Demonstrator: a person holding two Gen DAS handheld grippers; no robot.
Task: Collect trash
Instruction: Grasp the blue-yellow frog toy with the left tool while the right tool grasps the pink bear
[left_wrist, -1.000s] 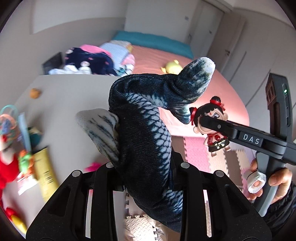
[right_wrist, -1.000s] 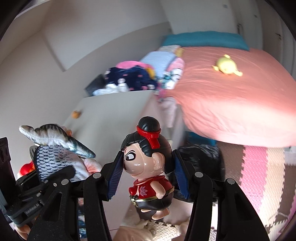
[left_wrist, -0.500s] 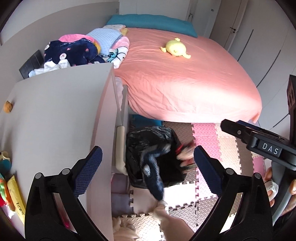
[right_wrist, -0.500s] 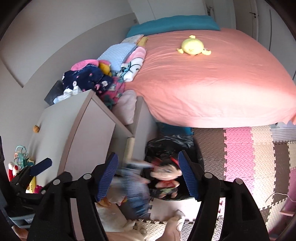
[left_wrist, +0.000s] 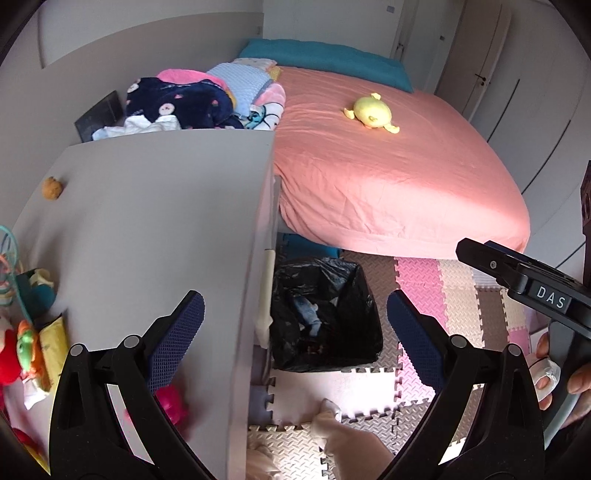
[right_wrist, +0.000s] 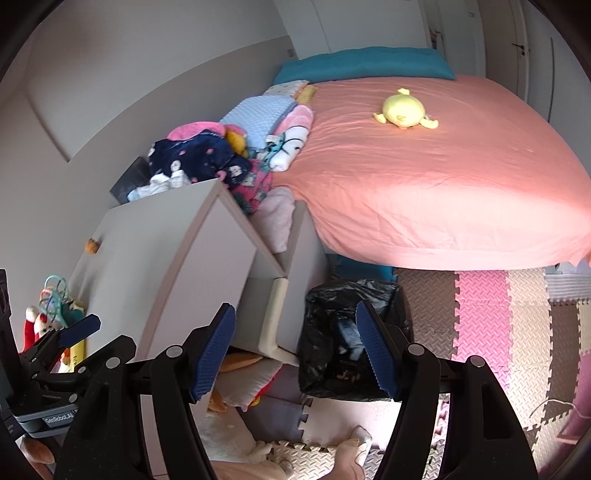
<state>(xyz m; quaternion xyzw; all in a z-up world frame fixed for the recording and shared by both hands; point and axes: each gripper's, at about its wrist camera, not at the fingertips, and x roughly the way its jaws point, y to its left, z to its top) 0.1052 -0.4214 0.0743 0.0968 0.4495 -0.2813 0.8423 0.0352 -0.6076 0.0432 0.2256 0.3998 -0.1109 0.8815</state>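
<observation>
A: Are either set of fingers holding anything?

B: No. The left gripper (left_wrist: 295, 325) is spread wide with nothing between its 2 blue pads, and the right gripper (right_wrist: 295, 347) is parted and bare as well.

A: Where is the trash?

B: Down in the black-lined trash bin (left_wrist: 364, 295) on the foam floor mat (left_wrist: 454, 291), ahead of and below both pairs of fingers. A blue-grey fish-patterned piece (left_wrist: 308, 312) lies inside, long axis running roughly away from the fingers.

A: What is left to collect?

B: My guess is the toy clutter (left_wrist: 26, 343) on the grey table (left_wrist: 155, 221), beside and beyond the left gripper's left finger. A pink item (left_wrist: 171, 402) sits just under that finger.

A: Which hand goes?

B: The left looks nearer; the bin lies between its fingertips, toward the right one.
</observation>
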